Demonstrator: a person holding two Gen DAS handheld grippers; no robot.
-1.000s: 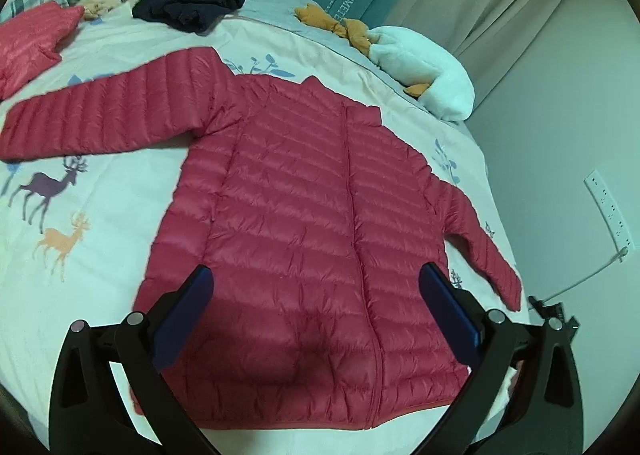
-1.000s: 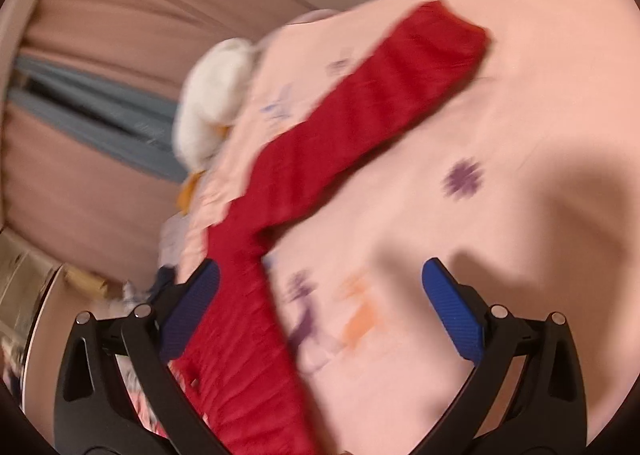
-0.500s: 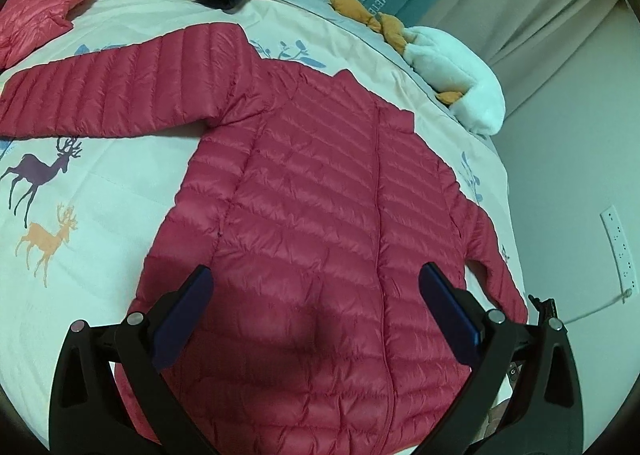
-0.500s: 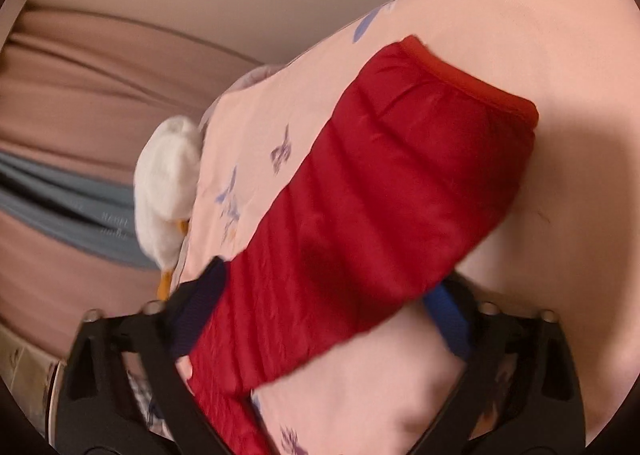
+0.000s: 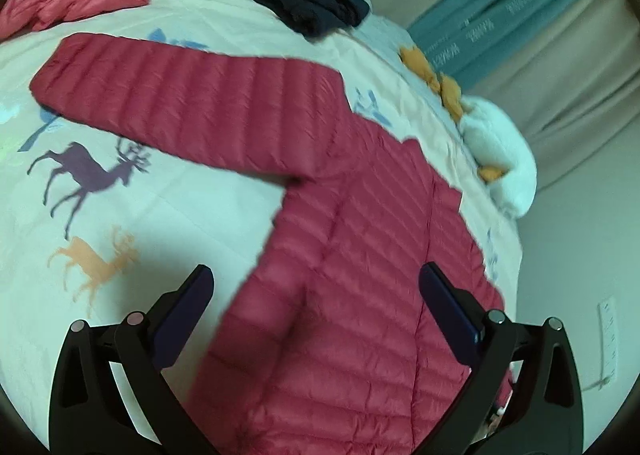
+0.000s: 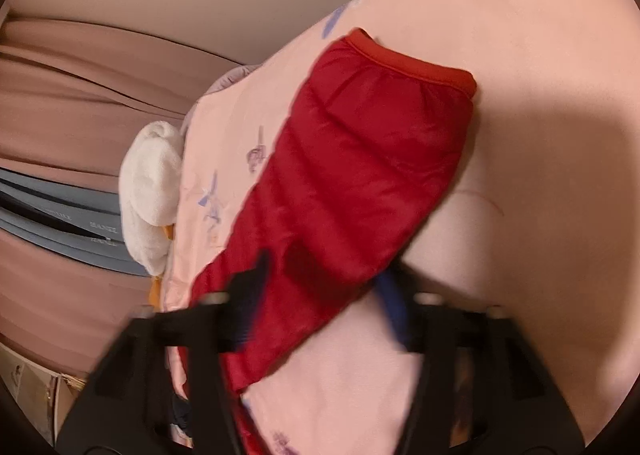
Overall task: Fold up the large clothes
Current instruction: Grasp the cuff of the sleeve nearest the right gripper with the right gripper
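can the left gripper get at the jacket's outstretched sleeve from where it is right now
Probably yes. The left gripper hangs open above the red jacket, and the outstretched sleeve lies flat on the bedspread with nothing on it.

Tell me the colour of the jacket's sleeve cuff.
Red, like the quilted jacket; the cuff shows best in the right wrist view.

I am viewing a quilted jacket (image 5: 360, 255) of smooth, faintly shiny cloth, a matt printed bedsheet (image 5: 168, 223), a fluffy white plush (image 6: 152, 195), and matt black plastic fingers (image 5: 180, 319).
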